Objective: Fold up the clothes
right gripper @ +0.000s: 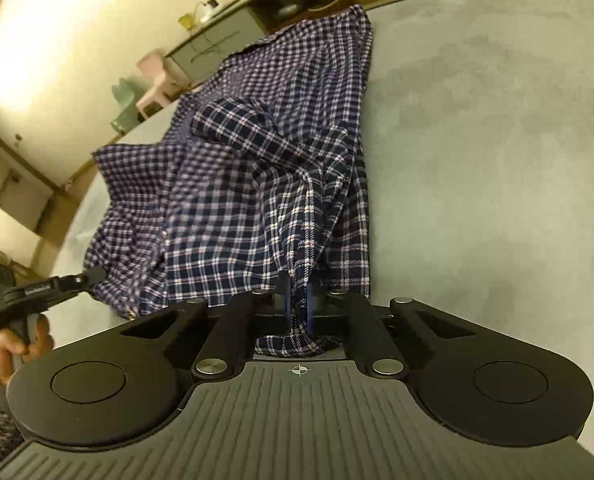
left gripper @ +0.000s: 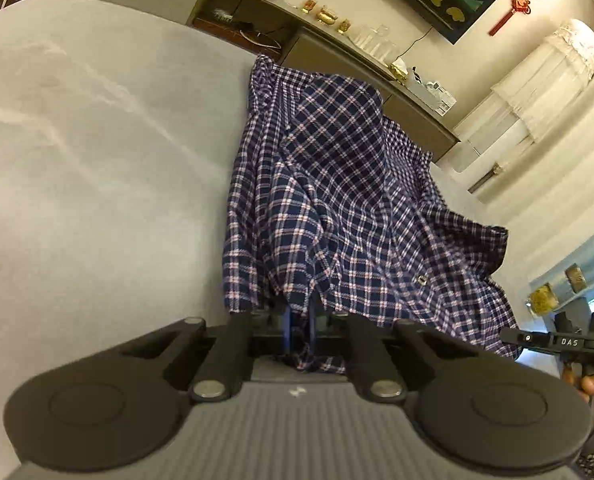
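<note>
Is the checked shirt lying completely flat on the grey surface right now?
No, the navy and white checked shirt is lifted into a tent, its near edge pinched in the left gripper above the grey surface.

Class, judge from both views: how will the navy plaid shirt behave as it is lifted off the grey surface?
Likely floppy: the navy plaid shirt sags in folds between left claw and right claw. Probably light, since small pinches hold it. Its free edge may drag.

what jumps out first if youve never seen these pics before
A blue checked shirt lies rumpled across the middle of a pale grey bed. Both tools grip its near edge: the left tool and the right tool each pinch cloth between blue fingers.
</note>
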`<state>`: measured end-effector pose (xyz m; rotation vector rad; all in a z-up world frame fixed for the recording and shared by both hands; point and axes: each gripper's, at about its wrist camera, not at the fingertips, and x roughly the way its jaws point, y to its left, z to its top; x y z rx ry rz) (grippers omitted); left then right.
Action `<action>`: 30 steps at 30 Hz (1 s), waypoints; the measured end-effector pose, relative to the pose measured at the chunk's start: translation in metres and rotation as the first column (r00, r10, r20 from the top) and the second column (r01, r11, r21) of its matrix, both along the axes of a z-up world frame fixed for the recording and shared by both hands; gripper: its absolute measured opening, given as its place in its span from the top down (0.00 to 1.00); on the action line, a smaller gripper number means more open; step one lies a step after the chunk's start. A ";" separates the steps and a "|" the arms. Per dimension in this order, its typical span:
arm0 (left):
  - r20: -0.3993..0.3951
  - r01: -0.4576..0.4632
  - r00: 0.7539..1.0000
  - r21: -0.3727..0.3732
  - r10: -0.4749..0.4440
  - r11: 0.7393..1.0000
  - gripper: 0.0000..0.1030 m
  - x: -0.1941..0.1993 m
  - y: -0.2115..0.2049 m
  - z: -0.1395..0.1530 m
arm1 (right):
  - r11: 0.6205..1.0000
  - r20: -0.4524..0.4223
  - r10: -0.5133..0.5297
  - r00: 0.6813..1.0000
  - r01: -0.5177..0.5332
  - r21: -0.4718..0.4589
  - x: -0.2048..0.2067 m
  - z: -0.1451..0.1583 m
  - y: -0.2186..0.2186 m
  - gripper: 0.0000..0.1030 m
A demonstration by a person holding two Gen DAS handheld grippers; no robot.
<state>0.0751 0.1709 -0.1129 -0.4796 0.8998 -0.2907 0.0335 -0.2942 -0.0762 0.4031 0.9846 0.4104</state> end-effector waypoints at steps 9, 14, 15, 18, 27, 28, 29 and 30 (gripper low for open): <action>-0.042 0.011 0.999 0.049 -0.009 0.999 0.88 -0.064 0.016 -0.001 | 0.989 -0.044 0.146 0.988 -0.147 -0.012 -0.066 -0.002 0.021 0.96; 0.061 0.016 0.998 0.069 -0.021 0.997 0.82 -0.071 0.007 0.013 | 0.994 0.050 0.104 0.993 -0.105 0.010 -0.061 0.013 0.013 0.74; 0.072 0.011 0.997 0.087 -0.017 0.996 0.92 -0.075 0.005 0.013 | 0.994 0.048 0.105 0.993 -0.105 0.005 -0.061 0.011 0.014 0.80; 0.046 -0.031 0.999 0.123 0.026 0.992 0.94 -0.081 0.012 0.004 | 0.996 -0.006 0.073 0.997 -0.074 -0.053 -0.059 0.001 0.010 1.00; 0.186 -0.052 0.983 0.234 0.008 0.971 0.47 -0.094 0.018 0.040 | 0.997 0.183 0.030 0.983 -0.016 -0.078 -0.060 0.026 0.006 0.72; 0.192 -0.038 0.981 0.239 -0.009 0.970 0.47 -0.082 0.018 0.046 | 0.995 0.202 0.036 0.979 -0.017 -0.093 -0.052 0.028 0.010 0.54; 0.196 -0.022 0.980 0.244 -0.027 0.970 0.45 -0.068 0.017 0.052 | 0.994 0.220 0.042 0.975 -0.018 -0.109 -0.044 0.030 0.016 0.49; 0.201 -0.007 0.979 0.248 -0.045 0.969 0.39 -0.055 0.016 0.057 | 0.992 0.238 0.049 0.970 -0.019 -0.125 -0.035 0.031 0.021 0.49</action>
